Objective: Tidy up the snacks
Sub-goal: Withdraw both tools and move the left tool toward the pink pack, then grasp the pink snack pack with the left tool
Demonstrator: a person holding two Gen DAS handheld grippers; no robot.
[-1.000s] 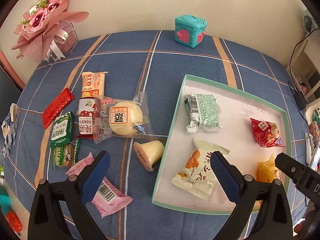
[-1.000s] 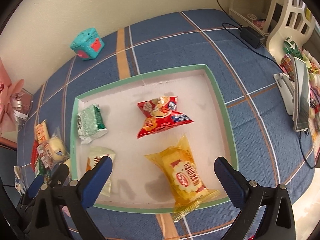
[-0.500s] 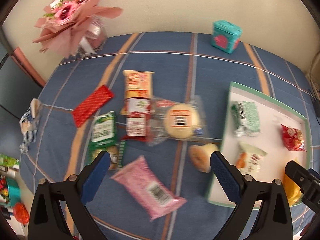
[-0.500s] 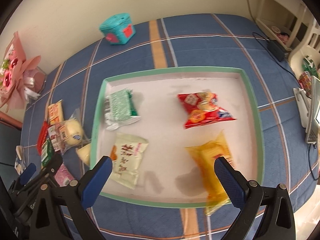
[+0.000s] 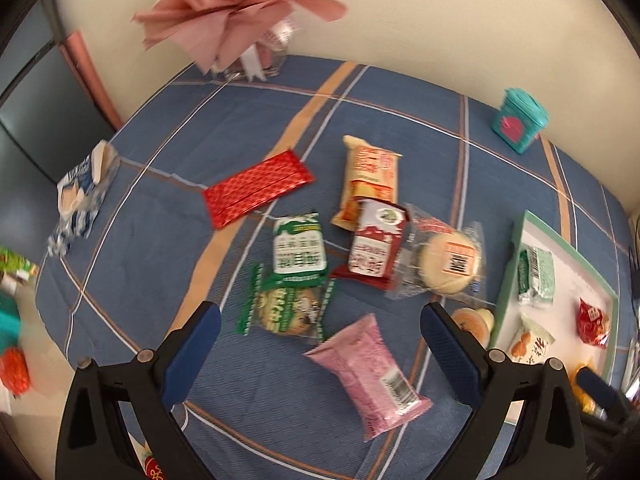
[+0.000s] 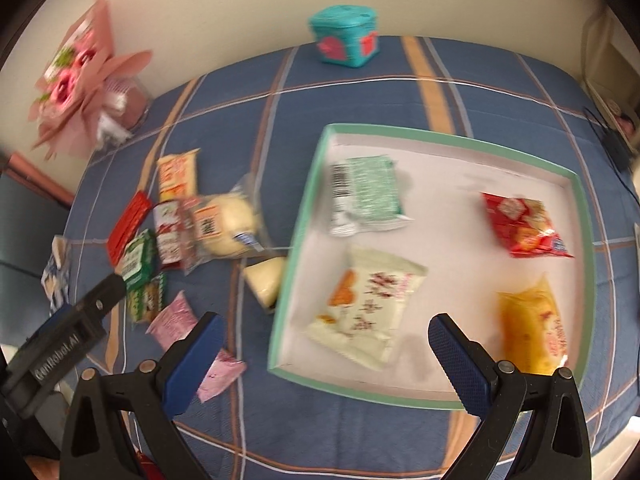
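Loose snacks lie on the blue plaid cloth: a pink packet (image 5: pixel 370 374), a green cookie pack (image 5: pixel 286 310), a green-white packet (image 5: pixel 298 248), a red-white packet (image 5: pixel 374 248), a round bun in clear wrap (image 5: pixel 450 262), an orange packet (image 5: pixel 370 180), a flat red packet (image 5: pixel 258 188) and a jelly cup (image 5: pixel 472 320). A green-rimmed white tray (image 6: pixel 296 240) holds a green packet (image 6: pixel 366 194), a red bag (image 6: pixel 520 224), a white-orange packet (image 6: pixel 364 306) and a yellow bag (image 6: pixel 534 332). My left gripper (image 5: pixel 320 350) is open above the pink packet. My right gripper (image 6: pixel 324 354) is open over the tray's near-left corner.
A pink bouquet (image 5: pixel 236 4) stands at the back left by the wall. A teal box (image 5: pixel 518 120) sits at the back. A blue-white wrapper (image 5: pixel 82 196) lies near the cloth's left edge. The left gripper's body (image 6: pixel 68 336) shows in the right wrist view.
Both grippers have swung left. The left view now centres on the loose snack pile instead of the tray. The right view now takes in the pile beside the tray. Both stay open.
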